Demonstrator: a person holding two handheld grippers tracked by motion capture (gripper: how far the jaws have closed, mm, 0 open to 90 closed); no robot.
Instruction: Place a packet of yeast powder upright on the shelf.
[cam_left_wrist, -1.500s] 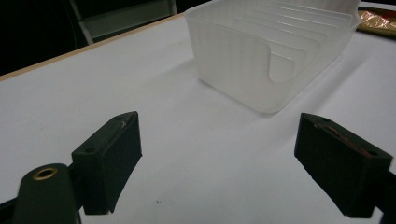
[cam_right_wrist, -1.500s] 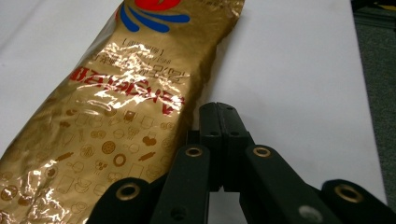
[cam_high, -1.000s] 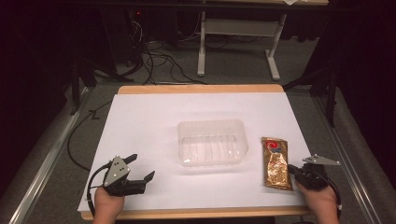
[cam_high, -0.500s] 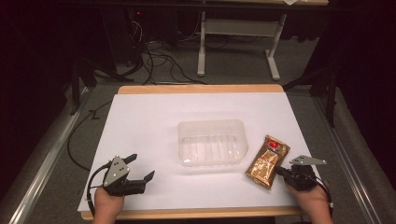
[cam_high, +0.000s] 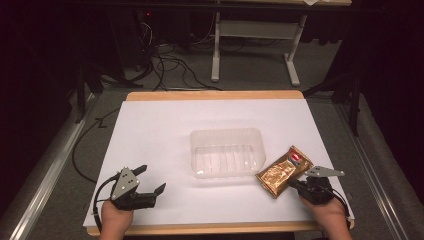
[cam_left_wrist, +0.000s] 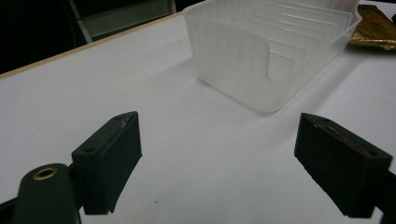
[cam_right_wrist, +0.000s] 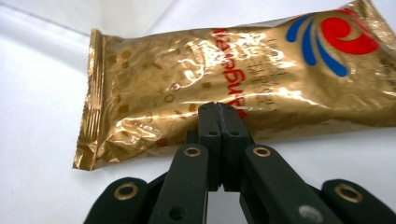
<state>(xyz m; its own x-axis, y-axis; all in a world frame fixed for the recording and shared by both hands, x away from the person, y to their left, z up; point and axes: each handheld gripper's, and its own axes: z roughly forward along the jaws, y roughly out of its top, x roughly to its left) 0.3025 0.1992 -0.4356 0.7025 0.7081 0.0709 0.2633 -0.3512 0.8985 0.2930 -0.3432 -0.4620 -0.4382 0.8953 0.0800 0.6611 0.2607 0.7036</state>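
White bench (cam_high: 165, 130) is bearing a light, crinkly, slippery pouch (cam_high: 284, 171); right gripper (cam_right_wrist: 218, 122) fingers are pinching its edge, left gripper (cam_left_wrist: 224, 154) fingers spreading idle.

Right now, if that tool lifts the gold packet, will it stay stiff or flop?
The gold packet looks like thin crinkled foil, so it would probably sag. Its glossy skin may slip. It seems puffy and light. The right tool is shut on its edge.

The white bench (cam_high: 165, 130) is brightly lit from above while the room around it is dark. Glare streaks the gold packet (cam_right_wrist: 233, 84). Near claw parts look soft, slightly blurred.
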